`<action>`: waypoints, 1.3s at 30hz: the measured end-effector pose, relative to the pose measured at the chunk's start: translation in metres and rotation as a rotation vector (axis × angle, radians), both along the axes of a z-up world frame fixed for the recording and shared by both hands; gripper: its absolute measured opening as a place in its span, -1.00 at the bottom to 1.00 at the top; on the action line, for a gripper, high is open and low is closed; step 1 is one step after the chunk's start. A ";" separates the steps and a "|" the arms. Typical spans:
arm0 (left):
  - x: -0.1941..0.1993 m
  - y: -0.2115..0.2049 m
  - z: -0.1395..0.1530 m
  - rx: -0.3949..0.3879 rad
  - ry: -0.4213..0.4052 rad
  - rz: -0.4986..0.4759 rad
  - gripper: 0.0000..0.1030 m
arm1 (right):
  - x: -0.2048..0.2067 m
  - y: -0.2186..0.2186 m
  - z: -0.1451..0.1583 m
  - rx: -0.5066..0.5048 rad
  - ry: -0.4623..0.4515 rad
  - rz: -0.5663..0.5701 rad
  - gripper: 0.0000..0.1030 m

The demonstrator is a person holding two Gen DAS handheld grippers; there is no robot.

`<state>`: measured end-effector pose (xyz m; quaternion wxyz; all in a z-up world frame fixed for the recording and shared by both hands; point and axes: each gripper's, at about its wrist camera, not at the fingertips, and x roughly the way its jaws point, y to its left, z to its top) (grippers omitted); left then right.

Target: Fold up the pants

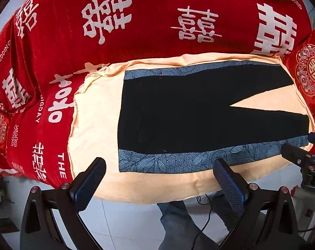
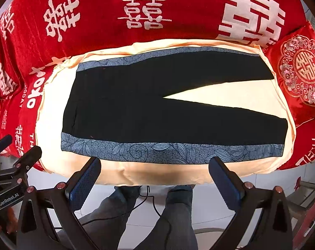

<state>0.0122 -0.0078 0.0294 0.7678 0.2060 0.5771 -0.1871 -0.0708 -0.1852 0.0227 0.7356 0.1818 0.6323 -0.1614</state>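
Note:
Black pants (image 1: 178,112) with blue leaf-patterned side stripes lie flat on a cream cloth (image 1: 95,125), waist to the left, two legs spread to the right. They also show in the right wrist view (image 2: 136,108). My left gripper (image 1: 159,168) is open and empty, held above the cloth's near edge by the waist end of the near stripe. My right gripper (image 2: 155,166) is open and empty, just in front of the near stripe (image 2: 168,150) at mid-leg. Each gripper shows at the edge of the other's view.
The cream cloth (image 2: 51,112) covers a cushion on a red blanket (image 2: 95,10) with white characters. A red embroidered cushion (image 2: 301,70) lies at the right. White tiled floor (image 1: 126,225), a black cable and the person's legs (image 2: 174,212) are below the near edge.

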 end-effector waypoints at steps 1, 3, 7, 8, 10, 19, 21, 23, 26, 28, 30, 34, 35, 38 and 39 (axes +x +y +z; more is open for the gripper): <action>0.000 -0.001 0.000 0.003 -0.002 -0.001 1.00 | 0.000 0.000 0.000 0.000 0.000 -0.001 1.00; 0.000 -0.001 0.000 0.005 -0.006 -0.002 1.00 | 0.001 0.000 0.000 0.003 0.001 -0.003 1.00; -0.001 -0.004 0.002 0.014 -0.015 0.001 1.00 | 0.002 0.000 -0.001 0.006 0.001 -0.002 1.00; -0.001 -0.004 0.002 0.015 -0.016 0.001 1.00 | 0.002 -0.001 -0.001 0.006 0.000 -0.001 1.00; -0.002 -0.005 0.002 0.020 -0.020 0.001 1.00 | 0.003 -0.003 -0.001 0.009 -0.002 0.001 1.00; -0.003 -0.013 0.001 0.038 -0.019 0.007 1.00 | 0.003 -0.012 -0.006 0.036 -0.001 0.015 1.00; -0.004 -0.014 0.000 0.044 -0.012 0.018 1.00 | 0.002 -0.015 -0.007 0.043 0.000 0.021 1.00; -0.006 -0.017 -0.001 0.049 -0.008 0.028 1.00 | 0.001 -0.019 -0.008 0.049 0.000 0.025 1.00; -0.011 -0.021 0.001 0.057 -0.011 0.053 1.00 | -0.002 -0.027 -0.008 0.059 -0.002 0.034 1.00; -0.015 -0.024 0.002 0.060 -0.008 0.077 1.00 | -0.004 -0.031 -0.008 0.067 -0.004 0.040 1.00; -0.018 -0.026 0.003 0.055 0.002 0.114 1.00 | -0.007 -0.038 -0.007 0.075 -0.006 0.053 1.00; -0.028 -0.032 0.005 0.035 0.023 0.190 1.00 | -0.013 -0.050 -0.005 0.085 -0.018 0.086 1.00; -0.031 -0.035 0.005 0.031 0.025 0.208 1.00 | -0.014 -0.054 -0.005 0.091 -0.024 0.094 1.00; -0.037 -0.037 0.002 0.001 0.050 0.258 1.00 | -0.018 -0.067 -0.008 0.125 -0.039 0.101 1.00; -0.037 -0.036 0.000 -0.017 0.063 0.276 1.00 | -0.020 -0.070 -0.010 0.143 -0.051 0.098 1.00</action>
